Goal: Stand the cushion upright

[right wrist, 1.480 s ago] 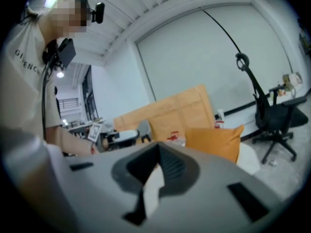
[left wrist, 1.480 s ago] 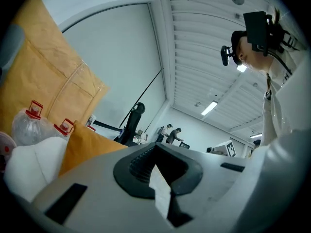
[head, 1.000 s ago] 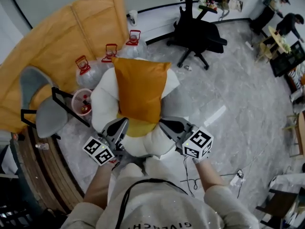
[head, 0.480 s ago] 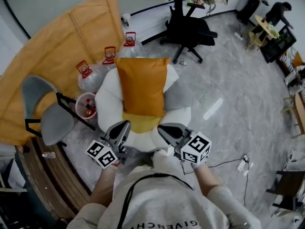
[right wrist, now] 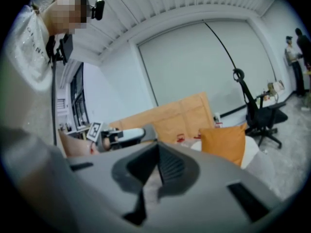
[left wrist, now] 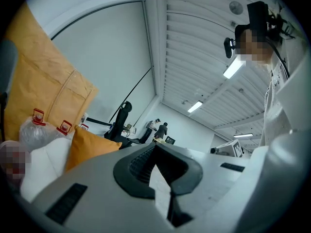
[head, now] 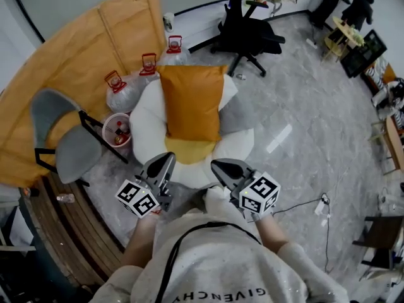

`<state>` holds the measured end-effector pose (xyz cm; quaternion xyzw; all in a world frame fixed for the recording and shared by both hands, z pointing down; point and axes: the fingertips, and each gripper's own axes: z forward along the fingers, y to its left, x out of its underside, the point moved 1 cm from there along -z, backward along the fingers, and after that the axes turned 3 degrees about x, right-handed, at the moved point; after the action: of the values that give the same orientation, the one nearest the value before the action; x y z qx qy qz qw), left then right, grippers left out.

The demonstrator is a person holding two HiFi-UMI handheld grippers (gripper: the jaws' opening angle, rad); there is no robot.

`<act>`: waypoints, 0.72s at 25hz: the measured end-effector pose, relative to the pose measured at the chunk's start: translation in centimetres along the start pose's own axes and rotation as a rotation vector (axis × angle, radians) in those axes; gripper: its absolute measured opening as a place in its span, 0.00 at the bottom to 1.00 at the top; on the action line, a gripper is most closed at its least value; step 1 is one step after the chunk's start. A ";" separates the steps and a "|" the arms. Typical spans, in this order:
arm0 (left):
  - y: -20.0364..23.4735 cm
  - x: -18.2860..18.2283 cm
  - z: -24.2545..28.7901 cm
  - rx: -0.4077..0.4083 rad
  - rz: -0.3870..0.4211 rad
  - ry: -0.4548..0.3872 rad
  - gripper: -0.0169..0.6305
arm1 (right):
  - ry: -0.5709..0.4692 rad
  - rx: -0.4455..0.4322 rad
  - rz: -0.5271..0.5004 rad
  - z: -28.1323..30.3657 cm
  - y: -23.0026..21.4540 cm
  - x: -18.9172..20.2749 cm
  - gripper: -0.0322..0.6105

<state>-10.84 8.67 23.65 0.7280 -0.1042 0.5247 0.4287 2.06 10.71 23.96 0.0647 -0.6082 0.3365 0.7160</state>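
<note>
Cushion (head: 191,103) upright on white seat (head: 144,115), ahead of left gripper (head: 168,159) and right gripper (head: 218,165), both clenched, empty. Standing step apparently complete; next, only confirming stable lean.

The left gripper (left wrist: 156,148) had its jaws pressed together on nothing, and farther off to its left the orange cushion (left wrist: 90,144) leaned against a white padded seat (left wrist: 44,163).

The left tongs (head: 165,164) and right tongs (head: 221,167) are matt grey plastic. Ahead of them, the orange cushion (head: 192,100) is matt cloth on a plush white seat (head: 144,122). The floor (head: 303,118) shines like polished stone.
</note>
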 end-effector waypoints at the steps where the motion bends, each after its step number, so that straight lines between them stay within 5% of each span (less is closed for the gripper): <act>1: -0.3 0.1 -0.3 0.000 -0.002 -0.002 0.06 | -0.005 0.011 0.001 -0.2 0.2 0.0 0.07; 18: -3.7 2.8 -1.6 0.037 -0.035 0.018 0.06 | -0.021 0.087 0.046 -3.9 2.5 2.4 0.07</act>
<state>-8.53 12.95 24.26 0.7326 -0.0780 0.5258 0.4252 4.02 15.55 24.39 0.0854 -0.6019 0.3782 0.6981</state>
